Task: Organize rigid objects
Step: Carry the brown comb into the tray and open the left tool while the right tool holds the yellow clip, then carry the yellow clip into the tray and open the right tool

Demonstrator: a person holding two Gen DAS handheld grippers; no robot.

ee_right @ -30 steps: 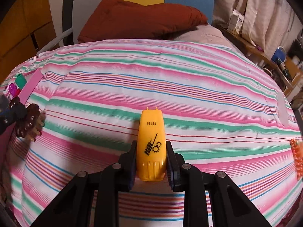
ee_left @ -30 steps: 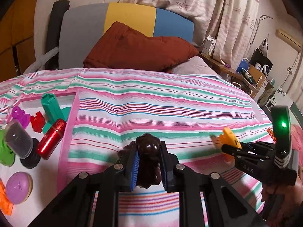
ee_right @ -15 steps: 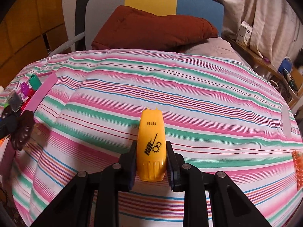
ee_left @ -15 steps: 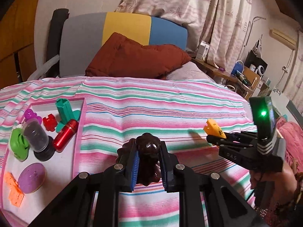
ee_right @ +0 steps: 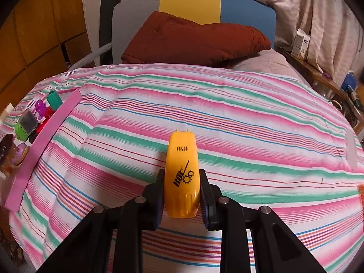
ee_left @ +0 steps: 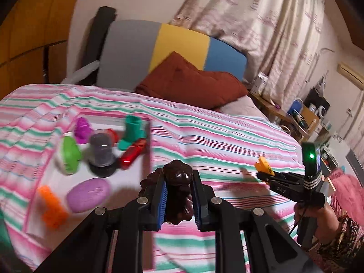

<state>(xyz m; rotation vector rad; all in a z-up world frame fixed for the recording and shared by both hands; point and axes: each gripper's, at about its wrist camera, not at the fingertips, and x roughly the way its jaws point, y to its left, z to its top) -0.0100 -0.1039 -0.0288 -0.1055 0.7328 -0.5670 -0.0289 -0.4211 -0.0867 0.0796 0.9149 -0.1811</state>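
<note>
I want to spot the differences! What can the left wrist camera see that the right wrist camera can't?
Only the left wrist view shows the orange block in the tray, the right gripper from outside with its green light, and the hand holding it. Only the right wrist view shows the black gear print on the yellow toy held in its jaws. Both show the pink-rimmed tray, the dark brown toy in the left gripper, the striped bedspread and the rust-red pillow.
</note>
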